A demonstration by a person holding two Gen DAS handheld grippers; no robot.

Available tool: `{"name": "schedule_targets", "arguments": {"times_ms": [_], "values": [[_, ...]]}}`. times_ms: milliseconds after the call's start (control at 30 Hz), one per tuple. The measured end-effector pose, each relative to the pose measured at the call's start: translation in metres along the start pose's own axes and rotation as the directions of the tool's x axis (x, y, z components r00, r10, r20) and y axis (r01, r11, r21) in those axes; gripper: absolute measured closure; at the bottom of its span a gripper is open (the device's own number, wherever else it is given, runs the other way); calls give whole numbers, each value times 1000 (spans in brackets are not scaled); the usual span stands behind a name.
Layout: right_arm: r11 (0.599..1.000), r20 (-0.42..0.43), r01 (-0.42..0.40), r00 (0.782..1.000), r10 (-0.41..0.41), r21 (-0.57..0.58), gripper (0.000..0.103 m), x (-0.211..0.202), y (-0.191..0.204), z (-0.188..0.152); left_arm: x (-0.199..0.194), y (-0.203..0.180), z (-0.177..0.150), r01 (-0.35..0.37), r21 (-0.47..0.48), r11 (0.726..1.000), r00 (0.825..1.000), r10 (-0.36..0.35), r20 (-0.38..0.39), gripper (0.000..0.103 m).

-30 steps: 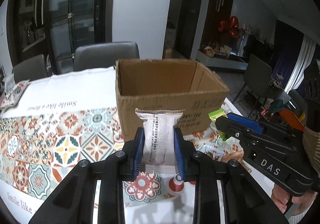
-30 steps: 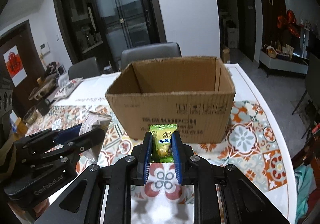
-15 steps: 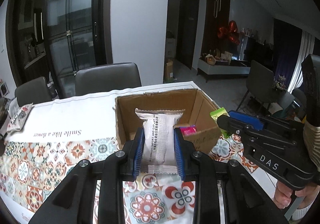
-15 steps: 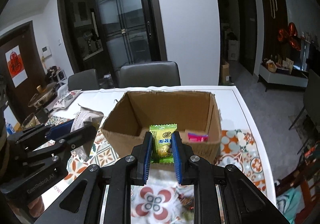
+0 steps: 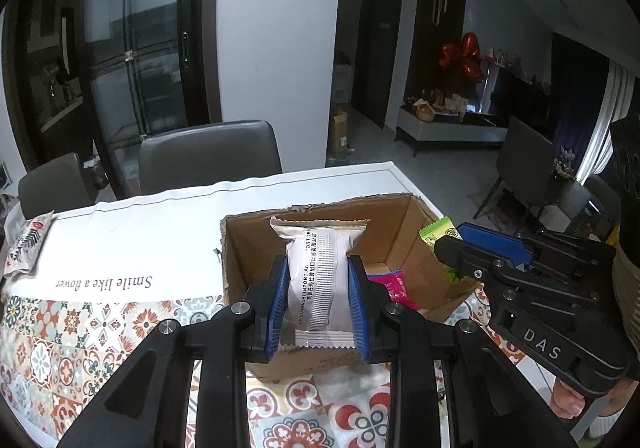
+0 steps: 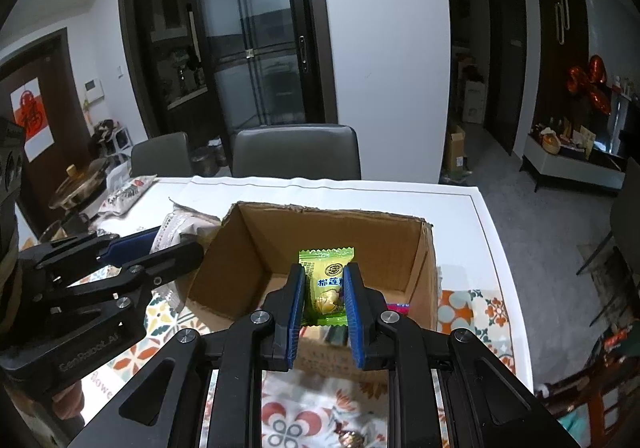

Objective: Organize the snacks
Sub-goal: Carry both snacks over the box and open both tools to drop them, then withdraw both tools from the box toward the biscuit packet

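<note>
l tongs [image 5: 318, 302] pinching white snack pack [image 5: 318, 280], r tongs [image 6: 325, 300] pinching green candy [image 6: 326, 286], both over box [image 6: 240, 268].

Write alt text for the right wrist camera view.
The right gripper grips a green candy packet over an open cardboard box on a patterned tablecloth. At left, the left gripper holds a white snack packet.

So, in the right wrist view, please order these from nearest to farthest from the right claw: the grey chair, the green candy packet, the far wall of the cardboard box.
1. Green candy packet: held between the fingers of the right claw.
2. Far wall of the cardboard box: straight ahead, behind the packet.
3. Grey chair: beyond the table's far edge.
</note>
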State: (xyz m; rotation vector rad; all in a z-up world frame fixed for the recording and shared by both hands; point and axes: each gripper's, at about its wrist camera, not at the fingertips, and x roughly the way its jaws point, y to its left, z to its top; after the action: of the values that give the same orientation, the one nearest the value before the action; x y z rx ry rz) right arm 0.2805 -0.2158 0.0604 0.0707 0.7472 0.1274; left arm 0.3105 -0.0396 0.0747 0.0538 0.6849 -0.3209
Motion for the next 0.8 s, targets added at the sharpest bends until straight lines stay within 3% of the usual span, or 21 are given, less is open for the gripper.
{"name": "schedule_targets", "arguments": {"times_ms": [333, 433, 533, 800], "values": [[1000, -48, 15, 999, -15, 2, 82, 31, -8, 3, 32, 2, 7, -20, -11, 1000, 999, 19, -35, 73], [999, -49, 37, 998, -37, 5, 81, 34, -9, 1, 30, -1, 6, -45, -6, 999, 999, 45, -24, 58], [997, -38, 72, 997, -72, 7, 61, 30, -11, -1, 21, -5, 3, -86, 15, 996, 996, 86, -11, 52], [996, 18, 86, 996, -86, 10, 59, -8, -10, -20, -10, -17, -19, -100, 31, 995, 995, 99, 26, 47]]}}
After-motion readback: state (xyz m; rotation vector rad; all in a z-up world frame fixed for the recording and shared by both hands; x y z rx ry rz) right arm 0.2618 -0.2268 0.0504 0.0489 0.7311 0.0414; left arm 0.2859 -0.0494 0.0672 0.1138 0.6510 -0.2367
